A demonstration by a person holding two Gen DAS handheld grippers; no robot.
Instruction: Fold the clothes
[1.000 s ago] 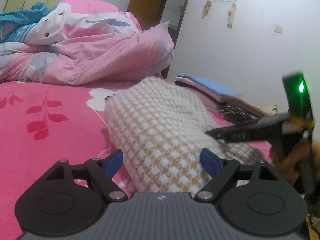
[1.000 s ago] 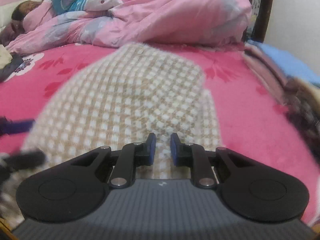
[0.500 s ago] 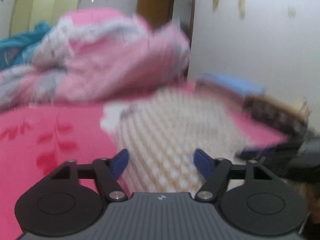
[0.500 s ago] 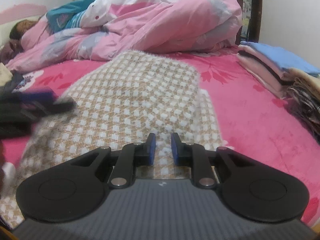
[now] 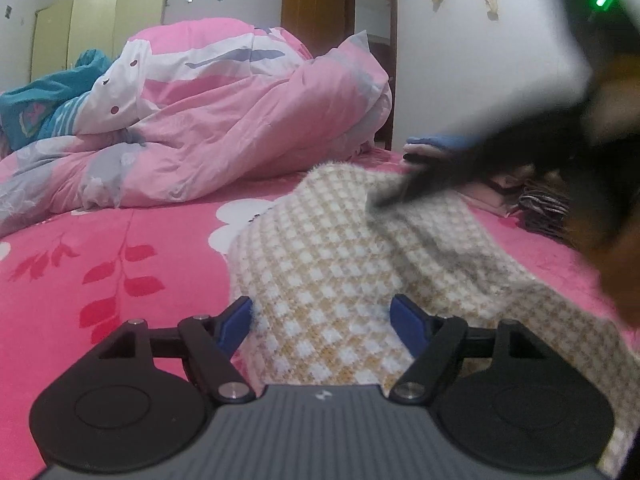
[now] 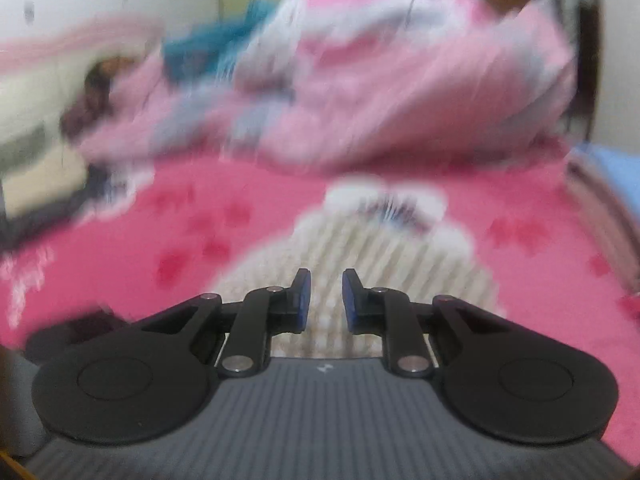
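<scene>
Garment: a checked knit garment (image 5: pixel 344 264) in cream and tan lies on the pink bedsheet (image 5: pixel 120 248), doubled over at least once, its near end bunched right in front of the left tool.
Left gripper (image 5: pixel 322 316): fingers spread wide, the near fold of the knit lying between them, not pinched.
Right gripper (image 6: pixel 323 300): fingers close together with a narrow gap; the knit shows behind the gap, and nothing is seen clamped. In the left view it shows as a blurred dark shape above the far part of the garment.
Stage: judged mid-fold or smoothing a finished fold; the pictures fit either.
Risk, slippage: the thick, loose knit could spring open if a layer is dragged instead of lifted.
Risk, snagging: a fingertip could catch in the open weave and pull a thread.
Risk, collision: the two tools work close together over one cloth and could knock each other.
Surroundings: a rumpled pink quilt (image 5: pixel 224 120) is heaped behind; a stack of folded clothes (image 5: pixel 516 192) sits near the garment's right side by the wall.
Obstruction: the stack crowds any sweep to the right; right view is blurred.
</scene>
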